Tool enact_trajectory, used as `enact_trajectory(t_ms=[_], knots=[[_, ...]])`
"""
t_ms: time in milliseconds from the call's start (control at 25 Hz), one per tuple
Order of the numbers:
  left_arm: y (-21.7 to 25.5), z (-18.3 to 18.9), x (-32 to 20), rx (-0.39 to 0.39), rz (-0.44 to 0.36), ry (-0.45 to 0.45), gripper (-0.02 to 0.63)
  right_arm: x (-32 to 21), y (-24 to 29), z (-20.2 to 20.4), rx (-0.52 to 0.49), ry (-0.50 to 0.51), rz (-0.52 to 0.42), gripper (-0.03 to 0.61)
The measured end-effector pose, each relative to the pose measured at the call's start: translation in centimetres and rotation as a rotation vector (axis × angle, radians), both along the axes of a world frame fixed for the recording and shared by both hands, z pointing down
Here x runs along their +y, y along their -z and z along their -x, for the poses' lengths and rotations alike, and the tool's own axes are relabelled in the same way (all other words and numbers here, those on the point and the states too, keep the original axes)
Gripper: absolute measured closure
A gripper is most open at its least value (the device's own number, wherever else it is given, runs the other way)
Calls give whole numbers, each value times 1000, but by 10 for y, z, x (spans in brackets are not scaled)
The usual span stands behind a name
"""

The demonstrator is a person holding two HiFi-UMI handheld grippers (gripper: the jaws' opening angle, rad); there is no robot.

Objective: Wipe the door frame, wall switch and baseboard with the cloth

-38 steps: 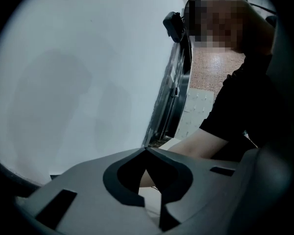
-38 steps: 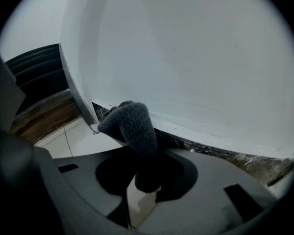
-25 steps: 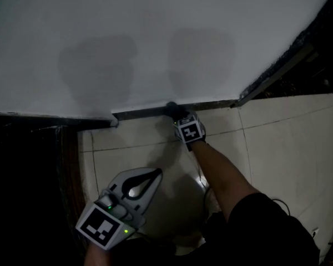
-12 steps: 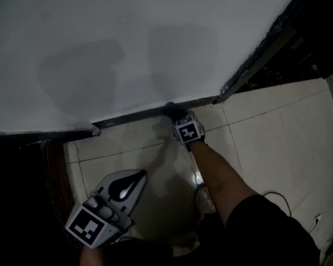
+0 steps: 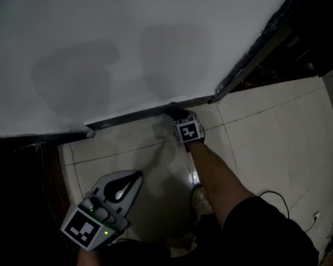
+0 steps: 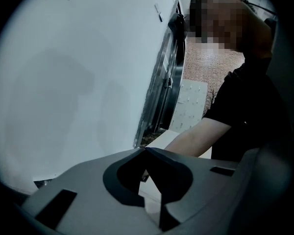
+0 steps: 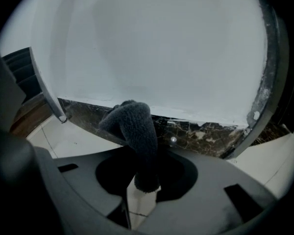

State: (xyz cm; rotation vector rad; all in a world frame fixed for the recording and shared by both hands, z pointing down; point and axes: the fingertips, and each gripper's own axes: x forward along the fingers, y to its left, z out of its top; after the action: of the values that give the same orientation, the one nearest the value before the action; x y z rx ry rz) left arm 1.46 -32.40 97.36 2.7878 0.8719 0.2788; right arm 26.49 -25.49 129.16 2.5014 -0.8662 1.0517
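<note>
- Right gripper (image 7: 144, 180): jaws clenched on the lower end of the cloth. In the head view it sits far from the person, at the foot of the wall, with its marker cube (image 5: 188, 131) facing up.
- Cloth (image 7: 134, 126): dark grey and fuzzy. It stands up from the right gripper's jaws and folds over at the top, with the folded end against the baseboard. In the head view it shows only as a small dark lump (image 5: 171, 107) at the baseboard's near edge.
- Baseboard (image 7: 206, 136): a dark marbled strip along the bottom of the wall, running left to right.
- Left gripper (image 6: 145, 151): jaws closed tip to tip with nothing between them. It is held near the person at the lower left of the head view (image 5: 134, 177), above the floor and well apart from the wall.
- Wall (image 5: 127, 49): white and plain, with two soft shadows on it.
- Door frame (image 5: 255, 54): a dark edge meeting the right end of the baseboard and running up to the far right.
- Floor (image 5: 266, 132): pale tiles with thin joints.
- Forearm (image 5: 216, 176): bare below a dark sleeve, reaching to the right gripper.
- Shoe (image 5: 201, 199): light-coloured, on the tiles just left of the forearm.
</note>
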Motion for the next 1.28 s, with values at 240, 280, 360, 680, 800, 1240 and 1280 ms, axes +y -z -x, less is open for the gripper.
enact_trajectory(t_ms=[240, 280, 360, 680, 800, 1240, 1280], knots=[[1, 0, -2, -1, 4, 3, 620, 16, 0, -11, 14, -37, -5, 486], [1, 0, -2, 1, 5, 1, 620, 21, 0, -13, 15, -49, 1, 486], [0, 0, -1, 5, 7, -3, 620, 35, -1, -17, 21, -85, 10, 485], [-2, -2, -1, 2, 12, -8, 620, 75, 3, -39, 49, -164, 15, 486], [-3, -3, -4, -3, 12, -1, 620, 85, 2, -43, 48, -191, 7, 486], [-9, -8, -8, -14, 11, 10, 620, 115, 3, -62, 59, -286, 0, 486], [-10, -8, -7, -17, 9, 9, 620, 119, 1, -61, 55, -297, -1, 485]])
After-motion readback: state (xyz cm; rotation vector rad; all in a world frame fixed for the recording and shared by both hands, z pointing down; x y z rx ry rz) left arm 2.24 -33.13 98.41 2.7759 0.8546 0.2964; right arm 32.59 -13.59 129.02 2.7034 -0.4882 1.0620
